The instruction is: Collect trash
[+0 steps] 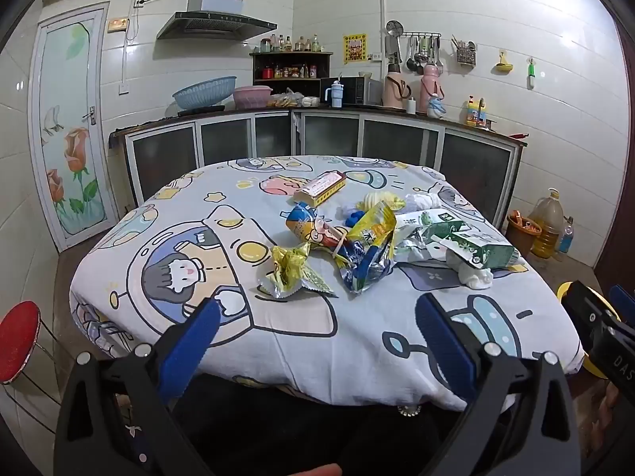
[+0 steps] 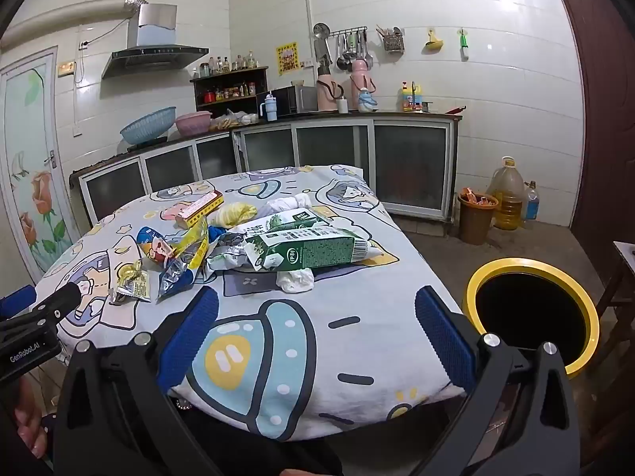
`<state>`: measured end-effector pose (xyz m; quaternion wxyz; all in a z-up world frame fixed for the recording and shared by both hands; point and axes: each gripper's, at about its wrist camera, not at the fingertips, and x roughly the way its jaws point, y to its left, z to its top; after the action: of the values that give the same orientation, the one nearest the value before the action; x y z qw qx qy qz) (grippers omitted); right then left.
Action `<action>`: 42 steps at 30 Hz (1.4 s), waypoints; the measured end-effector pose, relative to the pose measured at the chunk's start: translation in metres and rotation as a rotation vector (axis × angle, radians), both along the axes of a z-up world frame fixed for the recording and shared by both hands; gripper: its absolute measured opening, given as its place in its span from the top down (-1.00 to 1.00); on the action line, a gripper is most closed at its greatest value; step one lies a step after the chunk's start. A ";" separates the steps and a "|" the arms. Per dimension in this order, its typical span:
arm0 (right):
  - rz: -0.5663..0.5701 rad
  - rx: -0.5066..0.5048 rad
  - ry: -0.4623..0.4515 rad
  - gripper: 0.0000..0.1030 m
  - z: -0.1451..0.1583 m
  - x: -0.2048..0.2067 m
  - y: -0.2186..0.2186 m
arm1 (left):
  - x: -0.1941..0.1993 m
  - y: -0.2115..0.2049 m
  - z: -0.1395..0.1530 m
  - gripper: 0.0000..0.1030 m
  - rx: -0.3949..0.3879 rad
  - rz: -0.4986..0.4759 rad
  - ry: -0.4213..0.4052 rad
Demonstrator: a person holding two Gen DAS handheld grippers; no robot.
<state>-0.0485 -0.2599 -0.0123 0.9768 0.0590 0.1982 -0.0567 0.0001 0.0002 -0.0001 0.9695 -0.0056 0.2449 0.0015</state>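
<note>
Trash lies in a heap on a table with a cartoon-print cloth (image 1: 301, 333) (image 2: 357, 317): a crumpled gold wrapper (image 1: 291, 271) (image 2: 133, 283), a silver and yellow snack bag (image 1: 369, 254) (image 2: 182, 261), a green milk carton (image 1: 482, 250) (image 2: 313, 252), a white crumpled tissue (image 1: 476, 275) (image 2: 295, 279) and a pink and yellow box (image 1: 321, 188) (image 2: 198, 206). My left gripper (image 1: 317, 309) hovers open over the near edge, short of the gold wrapper. Open too, my right gripper (image 2: 317, 301) holds nothing and hangs over the cloth in front of the tissue. A yellow-rimmed black bin (image 2: 532, 309) stands on the floor to the table's right.
A red stool (image 1: 18, 337) stands at the table's left. A brown bucket (image 2: 476, 216), an oil jug (image 2: 506, 194) and a bottle sit by the far wall. Kitchen counters (image 2: 317, 146) run behind the table. A dark wooden piece (image 2: 623, 277) stands right of the bin.
</note>
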 end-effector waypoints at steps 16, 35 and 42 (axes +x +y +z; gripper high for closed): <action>-0.001 0.009 0.010 -0.85 -0.001 0.001 -0.001 | 0.000 0.000 0.000 -0.85 0.004 0.000 0.009; -0.007 0.013 0.023 -0.85 -0.007 0.002 -0.003 | 0.001 -0.001 -0.004 -0.85 -0.003 -0.005 0.022; -0.005 0.013 0.023 -0.85 -0.008 0.002 -0.003 | 0.001 -0.001 -0.004 -0.85 -0.002 -0.006 0.023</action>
<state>-0.0468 -0.2629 -0.0200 0.9738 0.0651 0.2098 -0.0588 0.0009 -0.0011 -0.0044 0.9667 -0.0055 0.2560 -0.0017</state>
